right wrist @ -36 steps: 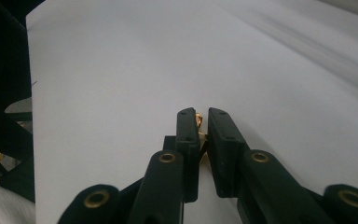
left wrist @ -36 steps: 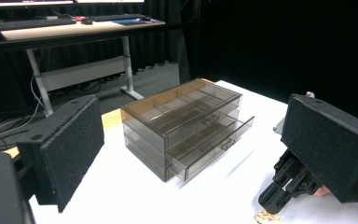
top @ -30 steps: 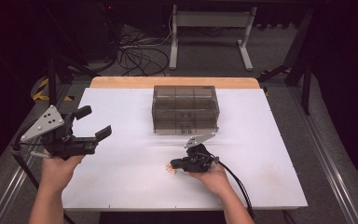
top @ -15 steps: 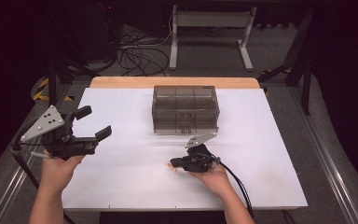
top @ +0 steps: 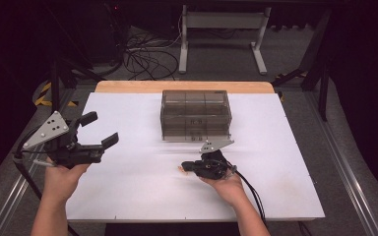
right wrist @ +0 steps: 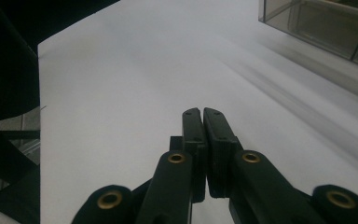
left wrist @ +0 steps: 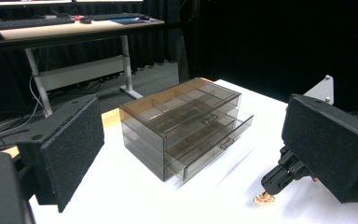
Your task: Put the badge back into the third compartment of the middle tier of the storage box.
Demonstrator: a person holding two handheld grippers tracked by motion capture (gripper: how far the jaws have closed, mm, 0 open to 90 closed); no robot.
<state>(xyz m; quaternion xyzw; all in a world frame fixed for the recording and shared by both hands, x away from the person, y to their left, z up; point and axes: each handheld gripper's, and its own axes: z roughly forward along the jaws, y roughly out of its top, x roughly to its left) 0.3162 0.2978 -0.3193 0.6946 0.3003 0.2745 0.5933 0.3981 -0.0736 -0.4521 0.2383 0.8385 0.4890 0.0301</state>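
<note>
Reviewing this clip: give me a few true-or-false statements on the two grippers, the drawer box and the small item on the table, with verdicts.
1. The left gripper has its jaws wide apart. True.
2. The right gripper is held high above the drawer box. False: it sits low at the white table, in front of the box.
3. The right gripper's jaws are pressed together. True.
4. The small orange item lies inside a drawer. False: it lies on the table by the right gripper's tip.
</note>
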